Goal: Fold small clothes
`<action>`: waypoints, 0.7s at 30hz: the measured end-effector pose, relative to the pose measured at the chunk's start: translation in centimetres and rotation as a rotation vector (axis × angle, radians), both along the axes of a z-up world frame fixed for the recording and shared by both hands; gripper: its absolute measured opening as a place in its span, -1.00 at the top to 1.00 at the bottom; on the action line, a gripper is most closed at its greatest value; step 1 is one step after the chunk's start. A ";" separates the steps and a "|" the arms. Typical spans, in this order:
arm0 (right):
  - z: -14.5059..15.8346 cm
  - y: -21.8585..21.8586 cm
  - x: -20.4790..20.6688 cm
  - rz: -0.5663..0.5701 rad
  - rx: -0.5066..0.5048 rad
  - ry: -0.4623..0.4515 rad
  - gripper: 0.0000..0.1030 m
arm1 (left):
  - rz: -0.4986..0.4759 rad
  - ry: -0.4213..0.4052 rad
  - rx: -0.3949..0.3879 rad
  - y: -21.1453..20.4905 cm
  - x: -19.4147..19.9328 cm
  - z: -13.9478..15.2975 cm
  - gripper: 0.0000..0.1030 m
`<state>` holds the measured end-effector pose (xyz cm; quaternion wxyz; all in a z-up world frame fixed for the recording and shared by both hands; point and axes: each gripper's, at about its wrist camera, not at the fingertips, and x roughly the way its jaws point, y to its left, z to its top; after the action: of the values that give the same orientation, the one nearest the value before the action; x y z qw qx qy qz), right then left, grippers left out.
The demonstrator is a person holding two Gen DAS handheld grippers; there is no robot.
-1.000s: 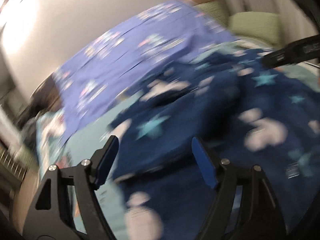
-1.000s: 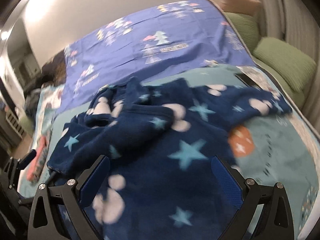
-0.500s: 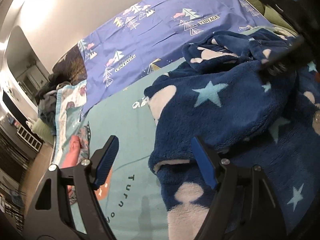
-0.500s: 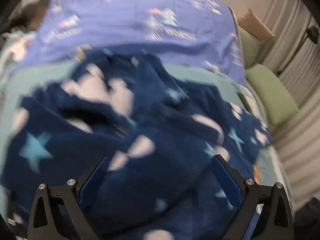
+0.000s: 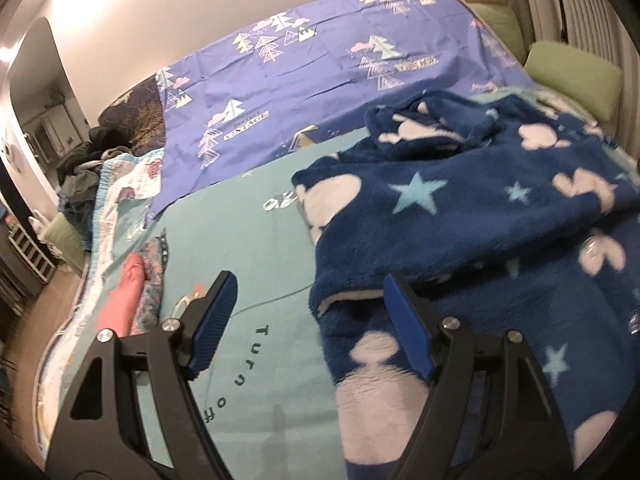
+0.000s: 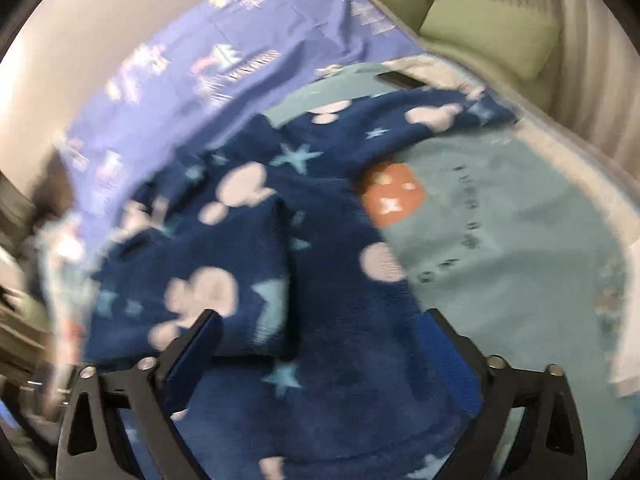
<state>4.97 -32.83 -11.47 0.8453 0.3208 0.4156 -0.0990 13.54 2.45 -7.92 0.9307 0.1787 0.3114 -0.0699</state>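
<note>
Green cushions (image 5: 572,76) (beside purple sheet (image 5: 320,80))

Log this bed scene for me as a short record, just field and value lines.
garment: navy fleece piece with stars, crumpled, unfolded
surface: teal printed sheet
behind: purple tree-print sheet
left claw: open, at the garment's near edge, one pad over fleece, one over sheet
right claw: closing, fleece between the pads, not yet pinched
pillows: green, far right

Dim warm indoor light glares upper left; right view motion-blurred, both fisheye-bent with dark corners.
</note>
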 end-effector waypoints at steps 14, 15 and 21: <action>-2.1 1.7 9.2 0.266 0.037 0.007 0.83 | 0.091 0.075 -0.215 3.4 3.5 0.4 -0.48; -1.3 2.1 9.5 0.301 0.045 -0.012 0.84 | 0.097 0.076 -0.226 3.6 3.6 0.5 -0.48; 6.1 2.7 8.8 0.314 -0.115 -0.262 0.84 | 0.116 0.056 -0.263 3.7 4.1 1.4 -0.48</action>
<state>13.78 -30.14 -5.36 0.9140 0.2135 0.3409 0.0531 17.67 6.14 -6.51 0.9396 0.0346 0.3350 -0.0609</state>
